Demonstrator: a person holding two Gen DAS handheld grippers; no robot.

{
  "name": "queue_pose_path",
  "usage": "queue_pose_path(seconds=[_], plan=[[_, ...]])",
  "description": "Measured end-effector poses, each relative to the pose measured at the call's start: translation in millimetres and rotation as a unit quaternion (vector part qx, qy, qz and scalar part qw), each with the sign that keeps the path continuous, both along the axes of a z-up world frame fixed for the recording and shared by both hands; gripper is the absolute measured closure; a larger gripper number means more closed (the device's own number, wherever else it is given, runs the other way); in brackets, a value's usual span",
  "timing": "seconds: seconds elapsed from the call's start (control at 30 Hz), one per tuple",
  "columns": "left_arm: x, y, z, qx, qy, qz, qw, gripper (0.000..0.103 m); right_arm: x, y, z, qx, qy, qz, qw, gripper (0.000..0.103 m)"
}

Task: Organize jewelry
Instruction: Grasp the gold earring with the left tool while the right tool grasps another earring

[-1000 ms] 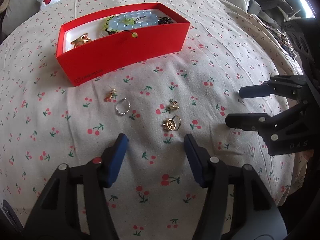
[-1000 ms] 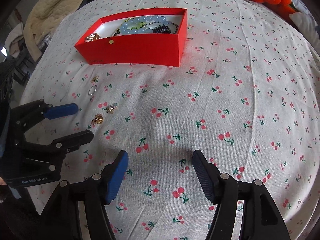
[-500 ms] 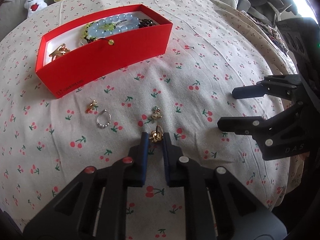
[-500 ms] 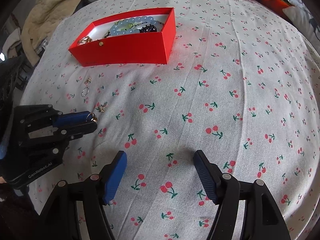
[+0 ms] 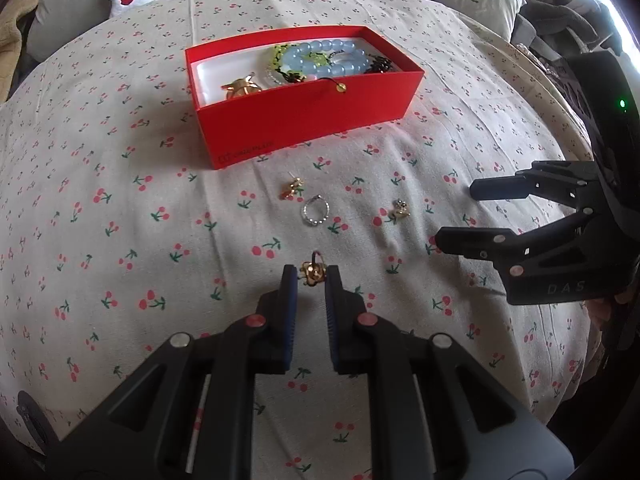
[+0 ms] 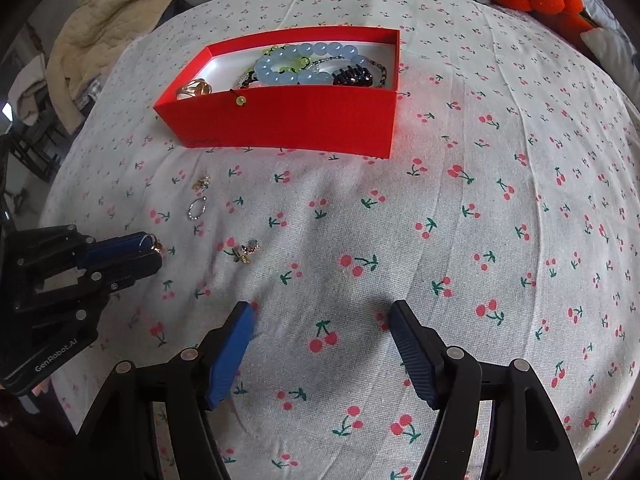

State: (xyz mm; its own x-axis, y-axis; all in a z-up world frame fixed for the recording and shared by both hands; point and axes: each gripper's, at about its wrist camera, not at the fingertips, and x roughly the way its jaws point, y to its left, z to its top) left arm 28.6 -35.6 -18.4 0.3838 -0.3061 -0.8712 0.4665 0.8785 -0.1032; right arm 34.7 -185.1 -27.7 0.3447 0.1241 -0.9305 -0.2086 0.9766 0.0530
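Three small pieces of jewelry lie loose on the cherry-print bedspread (image 5: pixel 120 240), and a fourth, a gold ring (image 5: pixel 313 272) with a flower-like top, is pinched at the very tips of the left tongs (image 5: pixel 311 276), which are clenched on it. From where I stand the ring looks raised just clear of the cloth, though I cannot be sure. The red box (image 5: pixel 304 120), already holding a blue bead bracelet (image 5: pixel 324 60) and other pieces, sits straight ahead of the left tongs, beyond the loose items; its long side runs across their line of approach. Between tongs and box lie a small gold and red earring (image 5: pixel 291 190), a beaded silver ring (image 5: pixel 315 210) and, off to the right, a gold charm (image 5: pixel 400 210). The right tongs (image 6: pixel 320 344) hang released, jaws wide apart, with nothing between them, over bare cloth. I judge the coming move to be a carry forward over the near wall of the box; the left hand has the piece, and the grip on so small a thing looks slight.
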Motion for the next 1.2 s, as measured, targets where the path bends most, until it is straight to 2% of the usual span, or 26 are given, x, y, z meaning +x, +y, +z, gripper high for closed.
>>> queue_pose_path(seconds=[0.1, 0.23, 0.33, 0.6, 0.8, 0.9, 1.2], plan=[[0.8, 10.4, 1.5, 0.001, -0.001, 0.013, 0.9999, 0.088, 5.9, 16.9, -0.5, -0.002, 0.003, 0.006, 1.0, 0.032], [2.9, 20.9, 1.0, 0.005, 0.001, 0.029, 0.9996, 0.088, 15.0, 36.1, -4.3, 0.022, 0.029, 0.004, 0.999, 0.04], [4.4, 27.5, 1.0, 0.003, 0.004, 0.039, 0.9992, 0.088, 21.4, 47.7, -7.7, 0.01, 0.041, -0.012, 0.999, 0.043], [4.3, 36.4, 1.4, 0.004, 0.006, 0.05, 0.9987, 0.088, 44.8, 51.1, -9.9, 0.022, 0.053, -0.048, 0.997, 0.071], [5.3, 35.0, 1.2, 0.005, 0.006, 0.053, 0.9986, 0.088, 49.2, 48.5, -9.5, 0.023, 0.054, -0.046, 0.997, 0.089], [6.1, 33.7, 1.4, 0.006, 0.005, 0.054, 0.9985, 0.088, 43.1, 39.3, -9.6, 0.031, 0.055, -0.045, 0.997, 0.093], [9.1, 34.2, 11.3, -0.001, -0.01, 0.065, 0.9978, 0.088, 30.6, 15.9, 10.6, 0.045, 0.047, -0.046, 0.997, 0.093]])
